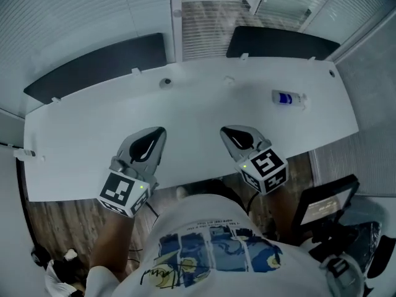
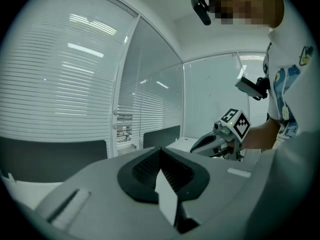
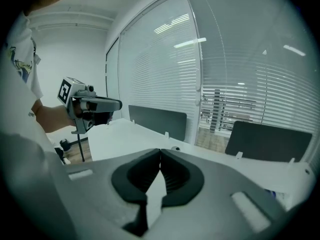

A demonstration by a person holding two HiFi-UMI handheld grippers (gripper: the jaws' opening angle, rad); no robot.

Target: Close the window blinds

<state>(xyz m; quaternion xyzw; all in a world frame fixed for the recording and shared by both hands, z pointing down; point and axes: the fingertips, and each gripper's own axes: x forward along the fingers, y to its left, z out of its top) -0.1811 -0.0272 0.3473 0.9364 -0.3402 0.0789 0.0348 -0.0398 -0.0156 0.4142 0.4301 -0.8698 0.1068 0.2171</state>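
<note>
Head view, quick one from A: where do the 2 grippers sit relative to that long white desk [image 1: 80, 135]?

B: Both are over its near edge with their tips aimed at its far edge. The left gripper [image 1: 159, 132] is toward the desk's left half and the right gripper [image 1: 226, 132] toward its middle. They're side by side, not touching.

A: Either 1 holding anything?

B: Nope. In the left gripper view its black ribbed pads [image 2: 145, 169] are pinched tight together at the tips with nothing between them. Right gripper view, same deal: jaws closed on themselves, empty.

A: And the blinds?

B: The white slatted window blinds [image 1: 74, 17] hang just past the desk's far edge, behind the 2 dark flat panels [image 1: 105, 64] standing along that edge. They're well apart from both grippers. The narrow strip behind the desk's middle looks darker and more see-through than the wide sections.

A: Anything on the desk itself?

B: A small clear bottle with a blue label [image 1: 289, 98], lying on its side near the desk's right end.
</note>
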